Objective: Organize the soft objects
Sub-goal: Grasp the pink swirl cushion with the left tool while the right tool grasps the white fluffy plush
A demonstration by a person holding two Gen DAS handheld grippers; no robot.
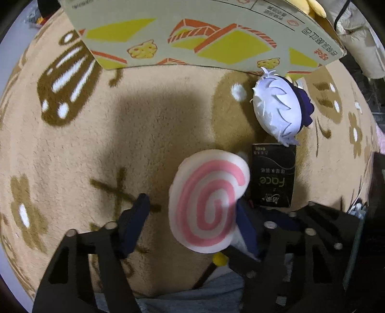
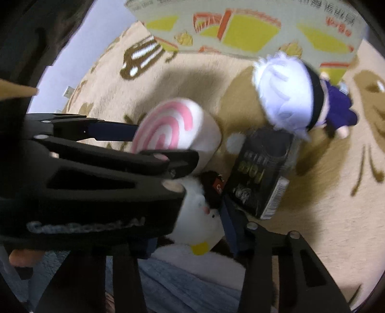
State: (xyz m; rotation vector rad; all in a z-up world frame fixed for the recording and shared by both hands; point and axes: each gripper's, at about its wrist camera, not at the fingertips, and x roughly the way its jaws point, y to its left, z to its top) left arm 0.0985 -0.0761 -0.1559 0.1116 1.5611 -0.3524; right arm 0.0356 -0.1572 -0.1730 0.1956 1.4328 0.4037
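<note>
A white plush with a pink spiral disc [image 1: 208, 201] lies on the beige rug. My left gripper [image 1: 192, 216] is open, its fingers on either side of the disc, the right finger [image 1: 247, 228] touching it. In the right wrist view the same plush [image 2: 173, 130] shows its white face [image 2: 202, 216] between my right gripper's fingers; my right gripper [image 2: 187, 228] looks open around it. The left gripper's body [image 2: 96, 173] crosses that view. A white-haired doll in dark blue [image 1: 280, 108] [image 2: 288, 96] lies beyond, beside the cardboard box [image 1: 192, 31] [image 2: 240, 26].
A black tissue pack [image 1: 274, 175] [image 2: 259, 173] lies right of the spiral plush, below the doll. A yellow plush [image 1: 310, 7] sticks out of the box. The patterned rug [image 1: 96, 149] spreads to the left. Grey fabric [image 2: 187, 284] lies near the bottom.
</note>
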